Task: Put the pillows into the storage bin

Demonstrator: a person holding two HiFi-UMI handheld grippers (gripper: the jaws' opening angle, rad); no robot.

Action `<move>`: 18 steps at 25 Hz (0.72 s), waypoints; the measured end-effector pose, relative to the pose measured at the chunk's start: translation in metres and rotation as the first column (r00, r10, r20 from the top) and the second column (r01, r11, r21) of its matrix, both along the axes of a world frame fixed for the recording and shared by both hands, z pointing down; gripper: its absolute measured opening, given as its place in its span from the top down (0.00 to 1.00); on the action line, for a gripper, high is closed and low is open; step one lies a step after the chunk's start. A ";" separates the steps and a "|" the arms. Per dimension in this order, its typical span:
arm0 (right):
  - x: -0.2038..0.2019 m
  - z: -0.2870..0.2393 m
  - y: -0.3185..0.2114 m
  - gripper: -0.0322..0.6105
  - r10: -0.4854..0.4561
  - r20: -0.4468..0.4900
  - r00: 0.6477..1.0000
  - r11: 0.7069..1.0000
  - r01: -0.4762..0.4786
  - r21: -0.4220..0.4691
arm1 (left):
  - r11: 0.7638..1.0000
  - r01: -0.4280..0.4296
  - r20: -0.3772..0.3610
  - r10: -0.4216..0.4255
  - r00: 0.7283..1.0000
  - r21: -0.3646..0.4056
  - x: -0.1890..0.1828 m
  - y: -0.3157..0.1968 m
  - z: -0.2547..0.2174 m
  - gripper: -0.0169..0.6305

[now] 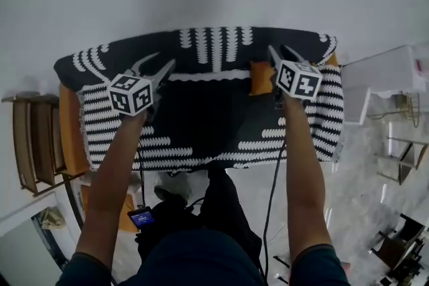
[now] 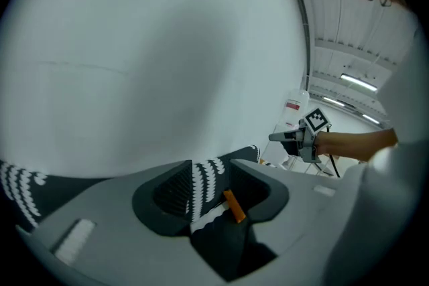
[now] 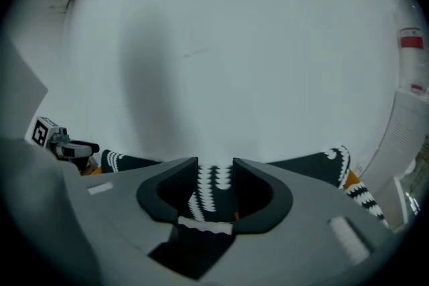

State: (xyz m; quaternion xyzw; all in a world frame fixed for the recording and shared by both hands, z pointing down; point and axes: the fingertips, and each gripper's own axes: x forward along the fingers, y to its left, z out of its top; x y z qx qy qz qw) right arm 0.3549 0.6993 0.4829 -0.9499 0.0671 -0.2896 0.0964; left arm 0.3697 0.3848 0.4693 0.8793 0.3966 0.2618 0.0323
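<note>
Pillow (image 1: 261, 78) orange, just beside right tool (image 1: 279, 50); jaws apart.

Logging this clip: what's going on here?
A person stands at a sofa under a black-and-white throw. The left hand-held gripper and the right hand-held gripper hang over the seat, jaws apart, both empty. What looks like an orange pillow sits against the backrest by the right one, untouched.

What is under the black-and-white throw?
Orange upholstery shows at the left edge and right rear corner of the throw. The seat and back are covered, so what lies beneath them cannot be seen.
</note>
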 end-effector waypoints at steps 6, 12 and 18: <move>-0.028 0.103 0.179 0.69 0.165 0.142 0.976 0.986 -0.166 -0.010 | 0.995 -0.099 0.148 0.098 0.984 -0.002 0.011 0.149 0.101 0.71; -0.062 0.213 0.282 0.66 0.239 0.274 0.932 0.969 -0.246 -0.009 | 0.984 -0.177 0.283 0.169 0.944 0.002 -0.004 0.256 0.208 0.71; -0.063 0.291 0.322 0.61 0.209 0.330 0.920 0.973 -0.231 0.027 | 0.984 -0.180 0.386 0.159 0.909 0.017 -0.018 0.319 0.302 0.62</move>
